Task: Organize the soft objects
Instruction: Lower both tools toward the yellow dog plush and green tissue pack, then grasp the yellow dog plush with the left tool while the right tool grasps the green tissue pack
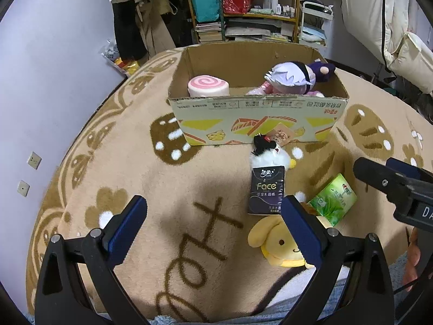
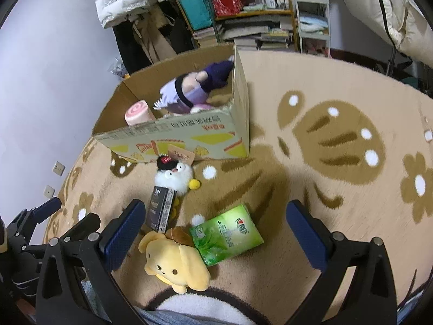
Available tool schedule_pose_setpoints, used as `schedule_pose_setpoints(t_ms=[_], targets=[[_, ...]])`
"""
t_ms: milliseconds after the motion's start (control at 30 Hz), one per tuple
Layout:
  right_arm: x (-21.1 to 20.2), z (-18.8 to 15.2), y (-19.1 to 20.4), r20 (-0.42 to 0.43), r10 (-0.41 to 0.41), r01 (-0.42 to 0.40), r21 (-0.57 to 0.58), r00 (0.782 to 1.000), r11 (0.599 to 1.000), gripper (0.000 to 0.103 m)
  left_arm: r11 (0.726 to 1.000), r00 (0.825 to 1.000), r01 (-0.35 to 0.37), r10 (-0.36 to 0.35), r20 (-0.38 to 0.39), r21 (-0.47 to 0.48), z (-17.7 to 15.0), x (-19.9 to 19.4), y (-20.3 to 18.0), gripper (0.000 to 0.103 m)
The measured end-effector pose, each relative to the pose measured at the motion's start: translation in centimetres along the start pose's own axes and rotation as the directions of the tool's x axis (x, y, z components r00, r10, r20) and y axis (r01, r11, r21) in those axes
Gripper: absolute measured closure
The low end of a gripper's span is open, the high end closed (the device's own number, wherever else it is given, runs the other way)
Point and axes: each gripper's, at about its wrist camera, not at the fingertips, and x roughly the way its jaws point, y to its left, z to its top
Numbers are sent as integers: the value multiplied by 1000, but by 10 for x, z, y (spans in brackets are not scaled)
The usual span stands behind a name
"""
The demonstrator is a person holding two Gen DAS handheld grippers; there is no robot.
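**Both grippers spread above the rug, four soft items outside the box**

The left gripper (image 1: 213,222) and right gripper (image 2: 216,222) hang with fingers wide apart, holding nothing. On the tan patterned rug (image 2: 338,86) lie a yellow plush dog (image 2: 176,262), a green tissue pack (image 2: 226,234) touching it, a dark purple tissue pack (image 1: 266,189) and a black-and-white fluffy plush (image 2: 173,174) just before the open printed cardboard box (image 1: 257,124). Inside the box sit a pink swirl roll cushion (image 1: 208,85) and a purple-haired doll (image 1: 293,77).
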Motion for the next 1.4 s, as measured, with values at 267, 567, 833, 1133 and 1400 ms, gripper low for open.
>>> schedule_pose_setpoints(t_ms=[267, 567, 833, 1133, 1400], targets=[[17, -2, -3, -58, -10, 11, 15, 998, 1000, 0, 999, 997, 45, -45, -55, -5, -4, 14, -7, 5], [36, -5, -10, -140, -25, 31, 38, 990, 999, 0, 989, 982, 147, -147, -123, -10, -13, 30, -27, 5], [53, -11, -17, -221, -25, 38, 55, 975, 998, 0, 973, 957, 232, -225, -180, 17, -22, 40, -53, 5], [78, -18, -28, -326, 31, 9, 118, 945, 993, 0, 970, 938, 235, -211, -276, 57, -32, 67, -79, 5], [95, -21, -24, -366, 26, 17, 113, 930, 993, 1, 976, 931, 217, -206, -301, 2, -36, 84, -80, 3]])
